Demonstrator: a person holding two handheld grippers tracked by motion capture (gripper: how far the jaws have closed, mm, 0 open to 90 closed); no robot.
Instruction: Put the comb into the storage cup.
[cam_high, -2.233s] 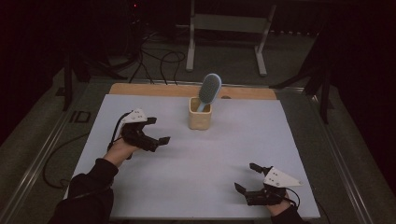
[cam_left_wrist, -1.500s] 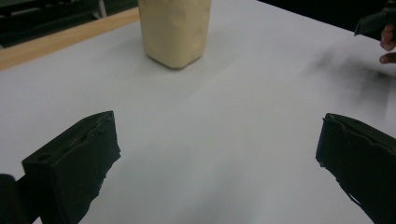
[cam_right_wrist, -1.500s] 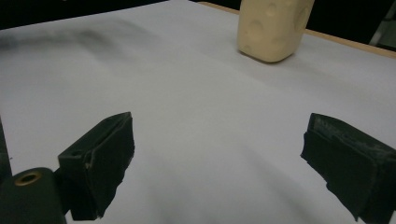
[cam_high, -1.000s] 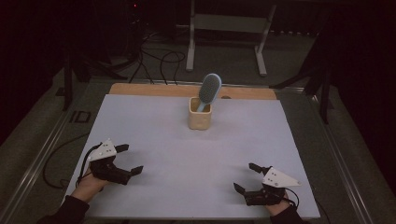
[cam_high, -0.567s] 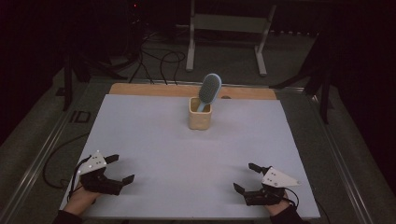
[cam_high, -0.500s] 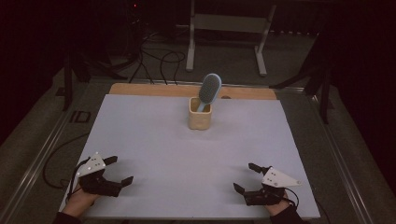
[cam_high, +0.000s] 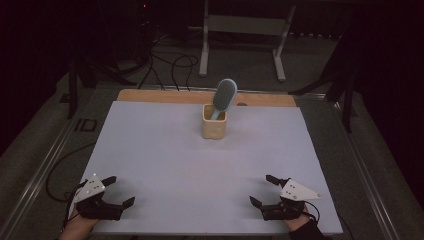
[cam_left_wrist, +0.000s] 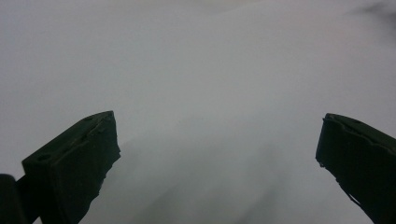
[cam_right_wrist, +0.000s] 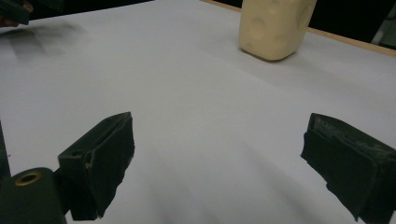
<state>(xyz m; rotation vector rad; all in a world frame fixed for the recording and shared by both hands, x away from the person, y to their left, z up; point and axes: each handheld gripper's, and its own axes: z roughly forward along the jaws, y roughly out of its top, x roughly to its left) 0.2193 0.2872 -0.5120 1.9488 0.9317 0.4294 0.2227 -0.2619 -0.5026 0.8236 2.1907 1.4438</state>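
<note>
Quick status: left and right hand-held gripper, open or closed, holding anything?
Left hand-held gripper: open, jaws wide apart, holding nothing.
Right hand-held gripper: open, jaws wide apart, holding nothing.

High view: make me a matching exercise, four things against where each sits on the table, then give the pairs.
Things:
1. hairbrush
2. cream holder
3. left gripper
4. right gripper

Places:
A. near right corner of the white sheet, jaws open
B. far middle of the sheet, standing upright
C. near left corner of the sheet, jaws open
D. standing in the holder, bristle head up, leaning right

Pairs: 1-D, 2-B, 3-C, 4-A
</note>
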